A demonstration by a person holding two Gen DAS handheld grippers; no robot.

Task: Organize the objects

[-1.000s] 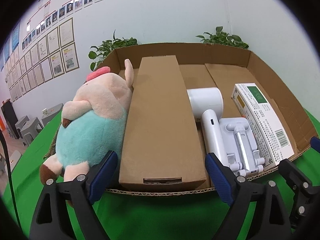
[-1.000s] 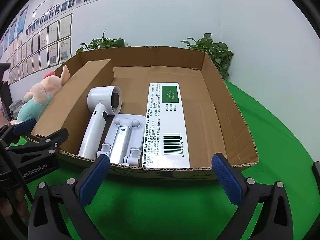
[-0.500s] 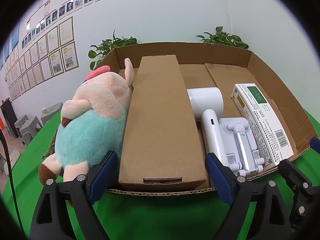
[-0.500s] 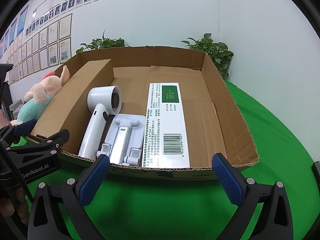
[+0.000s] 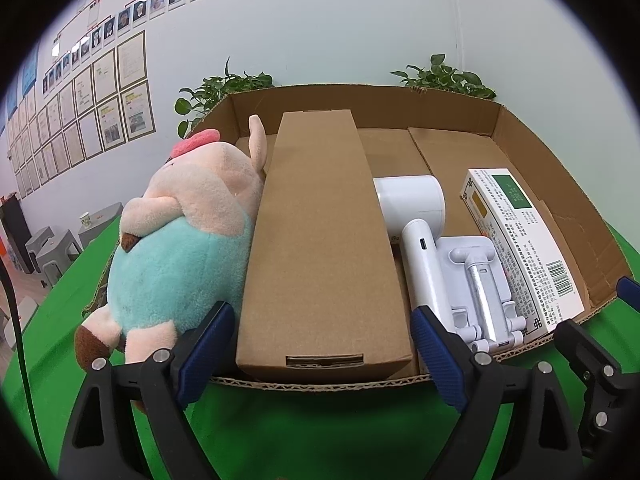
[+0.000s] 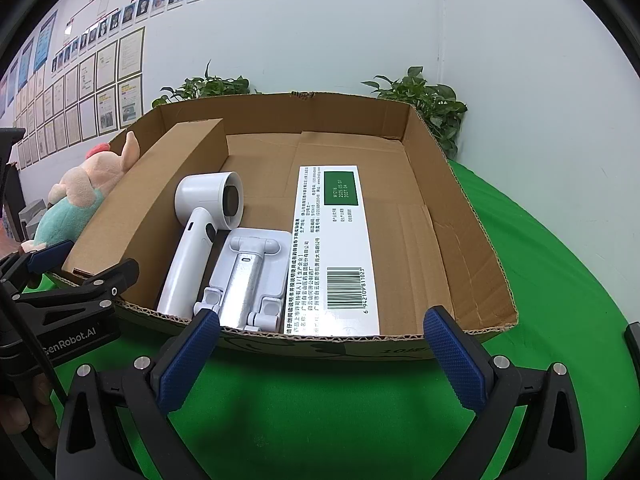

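Observation:
A shallow cardboard tray lies on the green cloth. Inside it, from left to right, are a pink and teal plush toy, a long brown carton, a white hair dryer, a white folding stand and a white medicine box. My left gripper hovers open just in front of the carton's near end. My right gripper is open before the tray's front edge, with nothing between its fingers.
Green cloth covers the table around the tray. Potted plants stand behind the tray against a white wall. Framed papers hang at the left, with grey stools below. A hand holds the left gripper.

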